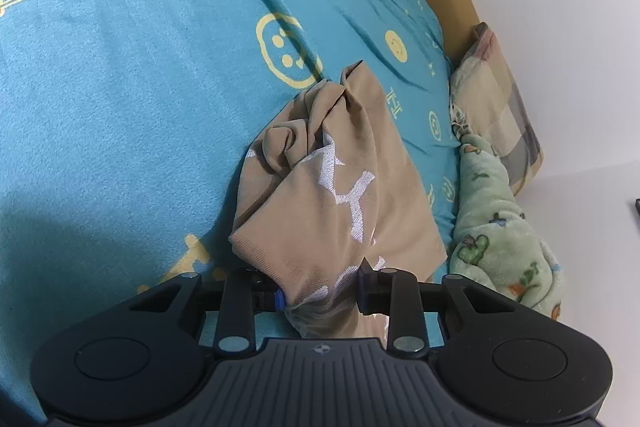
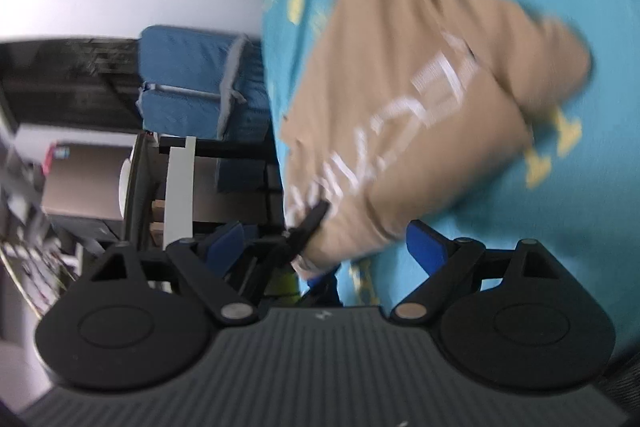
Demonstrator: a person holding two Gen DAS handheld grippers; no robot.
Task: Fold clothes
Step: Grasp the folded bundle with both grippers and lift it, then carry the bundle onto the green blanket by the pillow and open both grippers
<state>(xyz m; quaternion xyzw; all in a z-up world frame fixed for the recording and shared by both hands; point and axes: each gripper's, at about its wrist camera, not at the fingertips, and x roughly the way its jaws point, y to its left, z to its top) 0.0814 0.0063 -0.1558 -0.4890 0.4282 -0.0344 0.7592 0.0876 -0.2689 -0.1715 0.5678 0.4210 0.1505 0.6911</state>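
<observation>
Pinching a bunched wad of the tan garment point(image 1: 340, 187) between the blue pads of my left gripper point(image 1: 322, 297), I have it closed tight on the near hem, and the cloth trails away from me in a twisted heap across the teal bedspread point(image 1: 120, 87). My right gripper point(image 2: 328, 251) stands wide open and holds nothing; its view is blurred, but the garment's near edge lies just between and ahead of its spread fingers, with my other gripper's dark tip on the cloth there.

As I judge it, the trouble is the grip itself: I seem to have several layers gathered, not one clean edge, so any pull may drag the whole bundle and deepen the creases rather than spread it. The fabric looks thin and slippery, so a quick tug could slide it out of the pads. If my right gripper closes too low, it could catch the bedspread too. The green blanket point(image 1: 500, 207) lies near enough to snag a swept sleeve.
</observation>
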